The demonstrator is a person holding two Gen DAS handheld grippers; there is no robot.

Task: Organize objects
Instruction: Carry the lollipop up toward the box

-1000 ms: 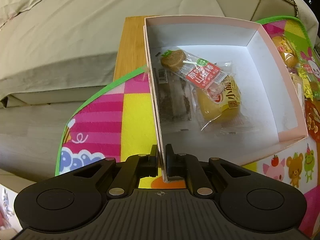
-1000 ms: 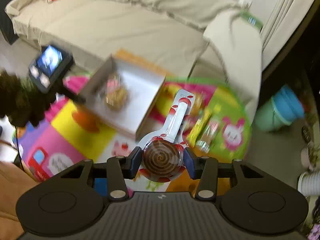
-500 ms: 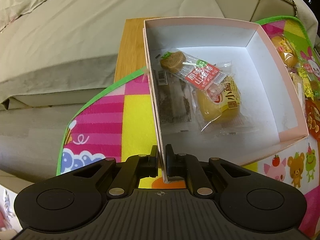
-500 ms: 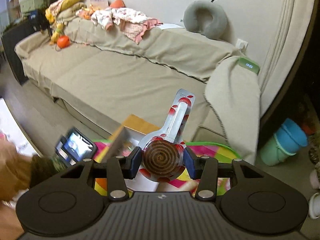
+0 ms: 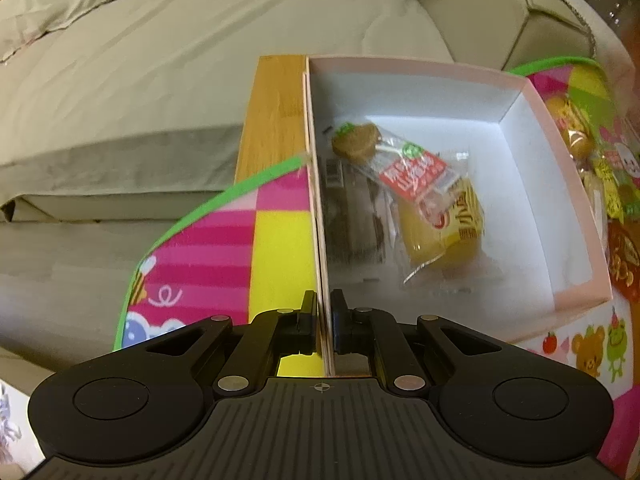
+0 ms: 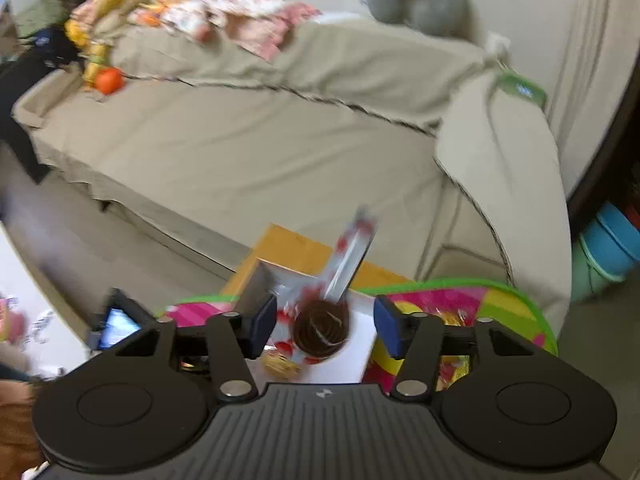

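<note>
A family living room, seen from two hand-held cameras. A long beige sofa (image 6: pixel 248 148) under a loose cover fills the upper half of the right wrist view, its back strewn with crumpled clothes (image 6: pixel 240 20) and soft toys (image 6: pixel 100 40) at upper left, a grey neck pillow (image 6: pixel 420 4) at the top against a plain wall. Pale curtains (image 6: pixel 592 60) hang at the right edge, above stacked blue and green plastic tubs (image 6: pixel 608 248). At bottom centre, a low wooden table (image 5: pixel 272 120) carries a child's bright cartoon mat (image 5: pixel 224 256) edged in green. Pale wood-look flooring (image 5: pixel 60 272) shows at left in the left wrist view.
</note>
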